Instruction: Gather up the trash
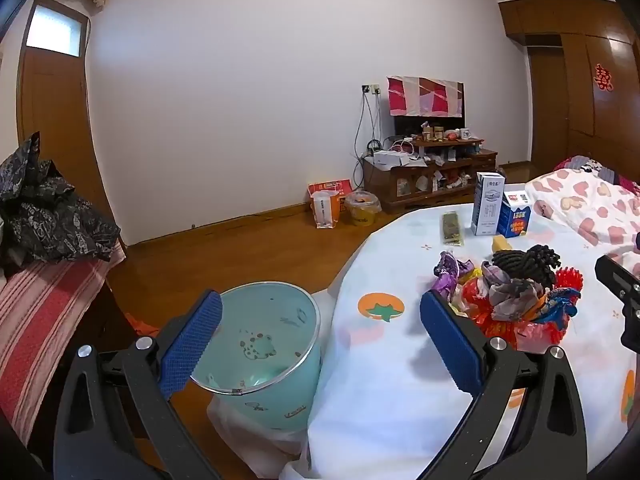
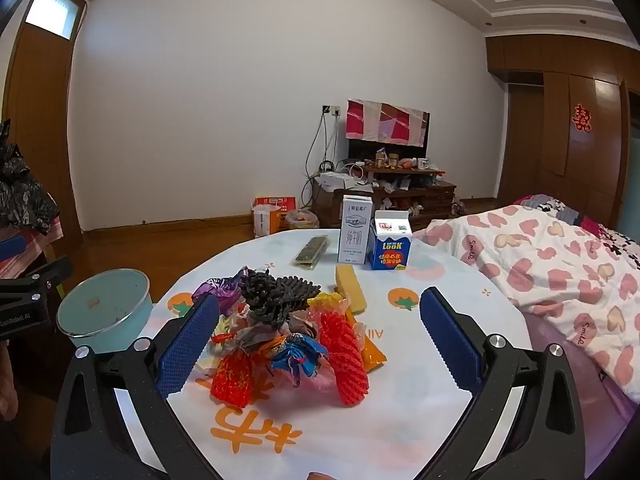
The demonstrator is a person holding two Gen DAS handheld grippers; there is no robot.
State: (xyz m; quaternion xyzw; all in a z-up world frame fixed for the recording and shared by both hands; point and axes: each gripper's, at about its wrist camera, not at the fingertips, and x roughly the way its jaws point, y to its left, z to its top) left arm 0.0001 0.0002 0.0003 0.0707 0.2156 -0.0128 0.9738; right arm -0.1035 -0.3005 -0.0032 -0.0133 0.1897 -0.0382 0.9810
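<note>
Two cartons (image 2: pixel 354 236) (image 2: pixel 391 245), one bin (image 2: pixel 105 312), one wrapper pile (image 2: pixel 280 332), two red foam nets (image 2: pixel 344 360) (image 2: pixel 232 376)

The surface (image 2: pixel 400 420) is white with orange fruit pictures. The bin (image 1: pixel 276 360) is light green-blue. The trash pile (image 2: pixel 288 340) is red, blue, purple, orange and black. The blanket (image 2: pixel 540 264) is white with pink hearts.

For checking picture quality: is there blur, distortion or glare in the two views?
Left wrist view: sharp, strong fisheye bending of the wall, dark corners, bright glare at the door window. Right wrist view: also sharp; the trash pile is clear; the same bending.
</note>
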